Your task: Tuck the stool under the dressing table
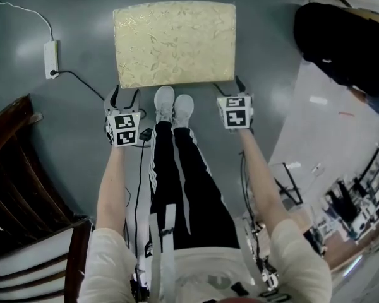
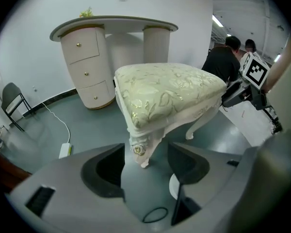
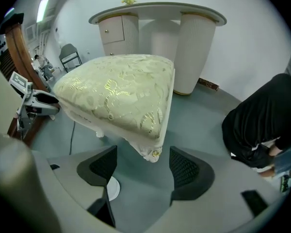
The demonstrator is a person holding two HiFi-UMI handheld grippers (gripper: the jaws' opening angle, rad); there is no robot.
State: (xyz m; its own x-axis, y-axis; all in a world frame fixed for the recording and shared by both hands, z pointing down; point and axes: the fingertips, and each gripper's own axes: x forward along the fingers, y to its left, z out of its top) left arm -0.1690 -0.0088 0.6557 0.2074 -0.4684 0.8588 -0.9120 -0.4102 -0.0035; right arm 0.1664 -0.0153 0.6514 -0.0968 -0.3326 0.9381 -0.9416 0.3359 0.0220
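Observation:
The stool (image 1: 174,43), white-legged with a cream and gold cushion, stands on the grey floor just ahead of my feet. My left gripper (image 1: 124,95) is open at its near left corner. In the left gripper view that corner's carved leg (image 2: 141,149) sits between the spread jaws of the left gripper (image 2: 145,166). My right gripper (image 1: 232,88) is open at the near right corner, and the right gripper view shows the cushion's corner (image 3: 153,152) between the jaws of the right gripper (image 3: 144,166). The dressing table (image 2: 111,47) stands against the wall beyond the stool (image 3: 116,89).
A white power strip (image 1: 51,59) with its cable lies on the floor to the left. A dark wooden chair (image 1: 25,232) stands at the lower left. A person in black (image 1: 341,40) crouches at the right. A folding chair (image 2: 12,101) stands by the far wall.

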